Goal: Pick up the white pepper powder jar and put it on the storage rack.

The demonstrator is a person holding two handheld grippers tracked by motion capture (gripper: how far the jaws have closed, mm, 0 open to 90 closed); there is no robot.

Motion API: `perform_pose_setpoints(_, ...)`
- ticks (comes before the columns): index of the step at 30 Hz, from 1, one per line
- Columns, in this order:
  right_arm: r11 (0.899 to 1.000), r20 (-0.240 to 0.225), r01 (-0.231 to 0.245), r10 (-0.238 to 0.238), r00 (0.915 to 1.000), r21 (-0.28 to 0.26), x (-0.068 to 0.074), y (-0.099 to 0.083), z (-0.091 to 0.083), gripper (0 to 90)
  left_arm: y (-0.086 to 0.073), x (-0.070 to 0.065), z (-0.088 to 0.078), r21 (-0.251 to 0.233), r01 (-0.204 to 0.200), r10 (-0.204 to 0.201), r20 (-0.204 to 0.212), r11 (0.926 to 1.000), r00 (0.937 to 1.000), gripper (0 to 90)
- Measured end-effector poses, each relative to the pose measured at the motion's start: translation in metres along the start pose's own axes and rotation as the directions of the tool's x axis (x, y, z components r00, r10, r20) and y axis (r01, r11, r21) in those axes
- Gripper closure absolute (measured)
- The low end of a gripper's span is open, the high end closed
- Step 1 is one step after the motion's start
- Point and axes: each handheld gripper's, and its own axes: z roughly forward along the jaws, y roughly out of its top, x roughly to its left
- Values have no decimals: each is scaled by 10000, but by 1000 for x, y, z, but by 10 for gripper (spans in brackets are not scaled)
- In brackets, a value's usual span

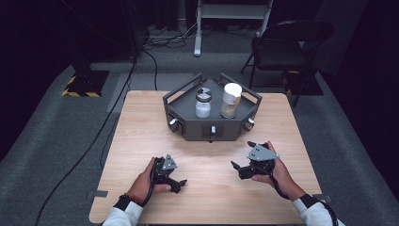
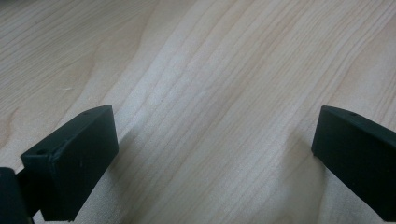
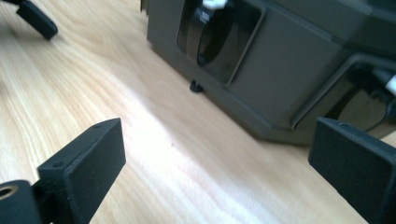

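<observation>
Tabletop (image 1: 141, 136) of light wood carries a dark grey tray (image 1: 188, 117) near the middle of its far edge, holding a clear jar (image 1: 203, 104) with a grey-and-white lid and, just beside it, a white-capped jar (image 1: 230, 100) with brownish contents. Left gripper (image 1: 175, 181) sits near the near edge toward the left corner, jaws spread wide over bare wood and holding nothing. Right gripper (image 1: 243, 161) sits toward the right edge, jaws likewise wide apart and empty, facing the tray's front wall.
</observation>
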Motion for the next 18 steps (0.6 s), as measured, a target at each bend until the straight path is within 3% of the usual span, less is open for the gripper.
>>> perform_pose_setpoints(18,9869,-547,-913,993,9936,1331,-23,-21,1,36,0,0,0,-5,-19,19,15,10000,10000,0)
